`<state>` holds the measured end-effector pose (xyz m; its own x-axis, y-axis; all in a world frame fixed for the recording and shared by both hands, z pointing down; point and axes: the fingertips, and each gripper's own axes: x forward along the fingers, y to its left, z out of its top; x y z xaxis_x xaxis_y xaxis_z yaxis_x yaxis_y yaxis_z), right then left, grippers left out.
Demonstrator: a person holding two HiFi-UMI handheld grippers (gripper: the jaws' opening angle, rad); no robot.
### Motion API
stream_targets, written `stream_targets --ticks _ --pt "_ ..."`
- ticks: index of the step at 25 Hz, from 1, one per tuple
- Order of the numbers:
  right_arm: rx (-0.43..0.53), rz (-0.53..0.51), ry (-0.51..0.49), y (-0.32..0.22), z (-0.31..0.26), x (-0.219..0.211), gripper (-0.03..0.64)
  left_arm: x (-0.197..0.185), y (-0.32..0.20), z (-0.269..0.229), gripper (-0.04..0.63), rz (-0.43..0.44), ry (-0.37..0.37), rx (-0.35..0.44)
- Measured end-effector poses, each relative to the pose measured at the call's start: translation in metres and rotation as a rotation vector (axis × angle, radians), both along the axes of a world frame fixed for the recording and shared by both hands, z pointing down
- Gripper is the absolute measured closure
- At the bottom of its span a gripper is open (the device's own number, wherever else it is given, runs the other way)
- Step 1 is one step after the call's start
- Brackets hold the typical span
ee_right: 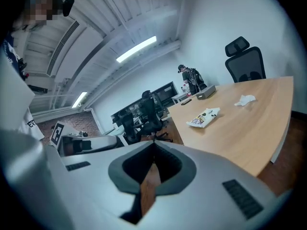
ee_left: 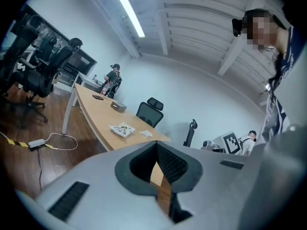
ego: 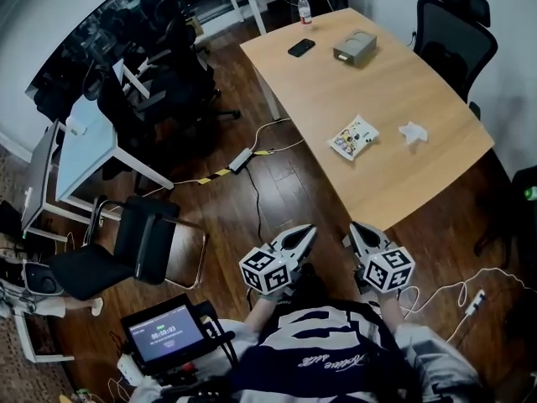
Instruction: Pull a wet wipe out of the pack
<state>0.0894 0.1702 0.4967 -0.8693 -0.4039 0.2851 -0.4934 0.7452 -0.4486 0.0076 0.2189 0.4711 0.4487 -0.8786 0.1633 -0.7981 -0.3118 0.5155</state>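
The wet wipe pack (ego: 353, 137) lies flat on the wooden table (ego: 394, 183), white with a colourful print. It also shows in the left gripper view (ee_left: 122, 129) and the right gripper view (ee_right: 204, 117). A crumpled white wipe (ego: 413, 131) rests to the right of the pack. My left gripper (ego: 307, 231) and right gripper (ego: 356, 227) hover side by side over the floor, short of the table's near edge. Both are shut with nothing in them; their tips meet in the left gripper view (ee_left: 156, 143) and the right gripper view (ee_right: 154, 142).
A grey box (ego: 355, 48), a black phone (ego: 301, 47) and a bottle (ego: 304, 8) sit at the table's far end. A black office chair (ego: 453, 32) stands behind it, another chair (ego: 147, 242) to my left. Cables (ego: 252, 154) run across the floor, and a screen (ego: 164, 332) sits nearby.
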Motion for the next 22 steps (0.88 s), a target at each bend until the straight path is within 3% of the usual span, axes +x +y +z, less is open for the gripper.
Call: stream_targets --ticks 8,15,22 --pt "0.024 0.116 0.016 -0.041 -0.007 -0.048 0.627 -0.081 -0.034 0.003 0.592 0.020 0.016 -0.001" --pt "-0.017 0.141 0.025 -0.069 -0.003 -0.058 0.627 -0.097 -0.057 0.018 0.592 0.066 0.056 -0.034" --pt "-0.030 0.149 0.031 -0.130 0.010 -0.065 0.626 -0.111 -0.117 0.026 0.592 0.086 0.055 -0.043"
